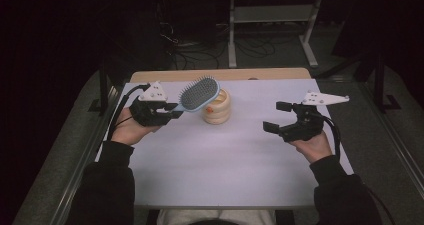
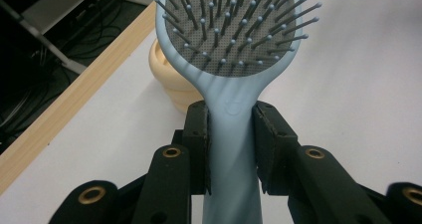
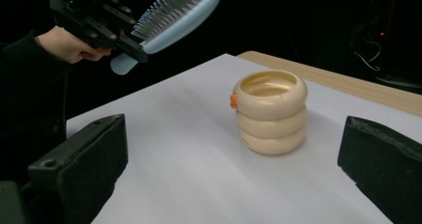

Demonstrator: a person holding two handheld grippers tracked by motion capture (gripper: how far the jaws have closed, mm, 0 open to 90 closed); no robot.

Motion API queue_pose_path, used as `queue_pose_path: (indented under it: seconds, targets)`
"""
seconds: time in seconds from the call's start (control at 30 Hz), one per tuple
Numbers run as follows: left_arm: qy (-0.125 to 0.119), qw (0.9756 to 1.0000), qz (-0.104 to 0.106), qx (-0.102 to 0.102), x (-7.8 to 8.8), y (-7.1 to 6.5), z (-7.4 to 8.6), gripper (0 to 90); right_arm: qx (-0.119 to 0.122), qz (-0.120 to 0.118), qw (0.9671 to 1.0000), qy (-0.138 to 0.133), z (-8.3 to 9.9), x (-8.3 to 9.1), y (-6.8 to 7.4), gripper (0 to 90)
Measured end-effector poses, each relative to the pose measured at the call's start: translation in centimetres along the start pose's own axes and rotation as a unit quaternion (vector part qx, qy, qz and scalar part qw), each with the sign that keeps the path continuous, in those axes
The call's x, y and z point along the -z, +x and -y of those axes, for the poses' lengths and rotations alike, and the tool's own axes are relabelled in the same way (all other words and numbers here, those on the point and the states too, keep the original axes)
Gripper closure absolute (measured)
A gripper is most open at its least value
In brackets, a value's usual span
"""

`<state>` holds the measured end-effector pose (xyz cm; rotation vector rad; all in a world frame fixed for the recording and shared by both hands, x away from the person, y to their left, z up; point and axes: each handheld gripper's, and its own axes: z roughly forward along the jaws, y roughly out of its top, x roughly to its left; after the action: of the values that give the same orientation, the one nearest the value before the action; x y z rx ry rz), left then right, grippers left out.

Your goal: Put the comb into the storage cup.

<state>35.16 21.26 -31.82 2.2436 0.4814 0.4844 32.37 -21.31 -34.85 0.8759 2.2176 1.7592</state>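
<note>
A light blue hairbrush [image 1: 199, 95] [image 2: 234, 59] [image 3: 171, 16] with grey bristles is held in the air by its handle. My left gripper [image 1: 172, 110] [image 2: 231, 149] is shut on that handle, at the left of the table. A cream ribbed cup [image 1: 217, 107] [image 3: 269, 112] shaped like stacked rings stands upright on the white mat, just behind and below the brush head. It has a small orange spot on its side. My right gripper [image 1: 277, 116] is open at the right, its jaws wide apart with nothing between them, pointing toward the cup.
The white mat [image 1: 235, 155] covers the table, with a wooden edge [image 1: 220, 75] at the far side. Beyond it stand a metal rack [image 1: 272, 15] and loose cables on a dark floor.
</note>
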Motion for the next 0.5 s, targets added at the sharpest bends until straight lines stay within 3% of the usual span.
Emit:
queue_pose_path:
  seconds: [0.5]
  targets:
    - [-0.018,0.9996,-0.019,-0.014,-0.1,-0.9,-1.2,70.1,0.012,-0.026,0.9996,0.004,-2.0,-2.3,1.3,0.0]
